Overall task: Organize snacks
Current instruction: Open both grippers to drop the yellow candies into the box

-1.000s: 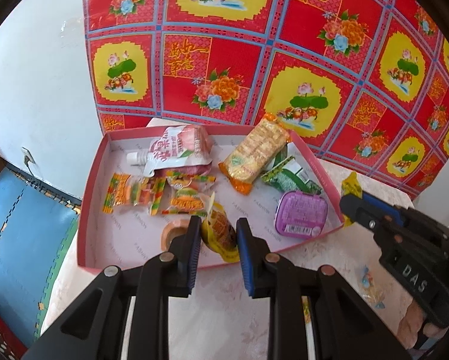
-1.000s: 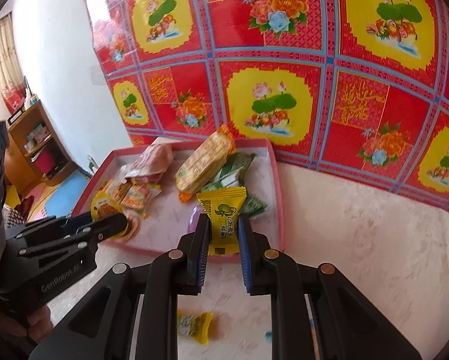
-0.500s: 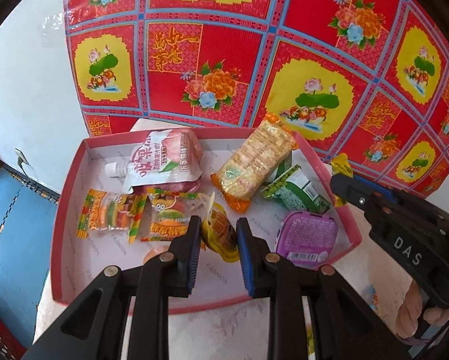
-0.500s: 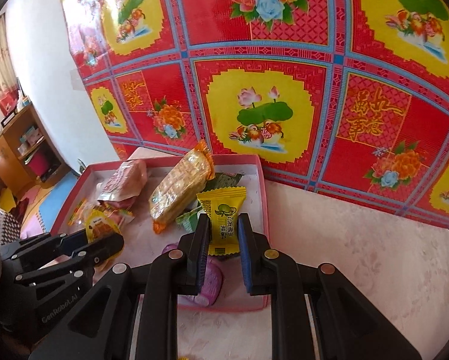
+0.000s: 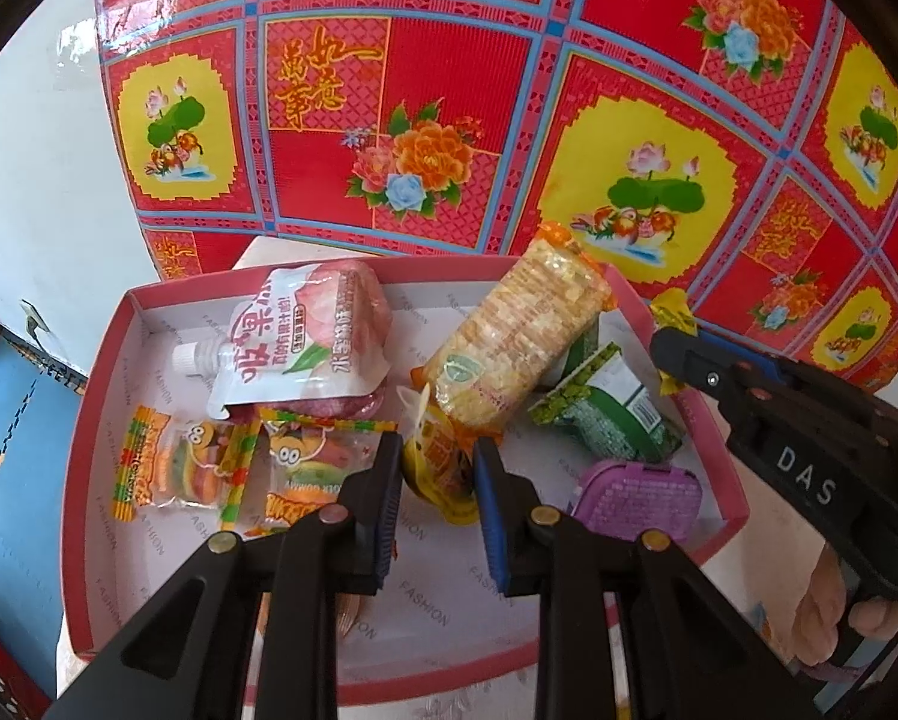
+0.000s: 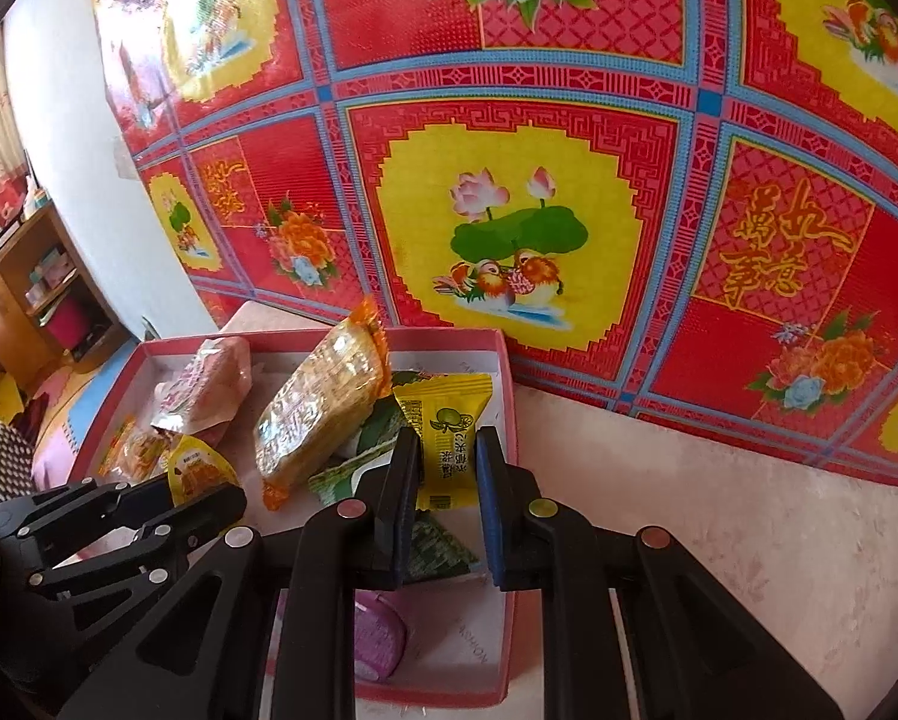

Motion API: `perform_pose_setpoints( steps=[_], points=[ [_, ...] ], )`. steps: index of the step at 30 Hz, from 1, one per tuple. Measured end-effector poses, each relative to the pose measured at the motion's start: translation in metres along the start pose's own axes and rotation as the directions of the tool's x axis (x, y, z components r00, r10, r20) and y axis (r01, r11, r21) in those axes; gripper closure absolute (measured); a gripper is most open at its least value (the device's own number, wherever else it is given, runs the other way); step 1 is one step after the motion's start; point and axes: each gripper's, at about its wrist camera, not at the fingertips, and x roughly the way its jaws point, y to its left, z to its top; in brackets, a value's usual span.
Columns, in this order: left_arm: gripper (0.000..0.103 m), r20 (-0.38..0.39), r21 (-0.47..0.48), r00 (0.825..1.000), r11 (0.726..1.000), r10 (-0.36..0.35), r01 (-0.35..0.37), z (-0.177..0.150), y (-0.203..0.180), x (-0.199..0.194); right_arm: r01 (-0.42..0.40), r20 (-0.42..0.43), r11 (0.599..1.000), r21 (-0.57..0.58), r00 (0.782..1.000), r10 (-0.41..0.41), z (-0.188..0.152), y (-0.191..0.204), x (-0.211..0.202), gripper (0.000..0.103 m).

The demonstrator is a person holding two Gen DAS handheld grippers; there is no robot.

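I see a pink-walled tray [image 5: 98,420] with a white floor printed in grey lettering. At twelve o'clock hangs a red cloth [image 6: 569,90] gridded in blue, with yellow lotus panels. My right gripper [image 6: 446,468] has black fingers, blue pads and a yellow green-fruit packet [image 6: 446,426]; at four o'clock sits a purple case [image 5: 638,501].

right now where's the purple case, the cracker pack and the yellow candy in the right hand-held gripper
purple case [image 5: 638,499], left wrist view, middle of its textured lid
cracker pack [image 5: 518,342], left wrist view, centre of the clear wrapper
yellow candy [image 6: 447,441], right wrist view, printed front between the fingers
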Motion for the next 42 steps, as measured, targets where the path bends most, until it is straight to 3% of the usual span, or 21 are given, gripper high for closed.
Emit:
perform_pose_setpoints(
  steps=[29, 31, 33, 42],
  points=[
    [0.078, -0.026, 0.016, 1.000, 1.000, 0.007, -0.007, 0.001, -0.002, 0.020, 0.018, -0.010, 0.999, 0.040, 1.000, -0.018, 0.011, 0.004, 0.029, 0.083],
    [0.073, -0.034, 0.022, 0.999, 1.000, 0.012, -0.011, 0.001, -0.005, 0.020, 0.010, -0.009, 0.999, 0.048, 1.000, -0.010, 0.011, 0.003, 0.029, 0.080],
    [0.066, -0.036, 0.024, 0.999, 1.000, 0.012, -0.011, 0.001, -0.006, 0.019, -0.002, 0.007, 0.999, 0.054, 1.000, 0.002, 0.012, 0.003, 0.025, 0.069],
    [0.053, -0.029, 0.049, 0.999, 0.999, 0.016, -0.014, -0.007, -0.017, -0.003, -0.071, 0.038, 0.997, 0.035, 0.997, 0.069, 0.003, 0.007, -0.006, 0.060]
  ],
)
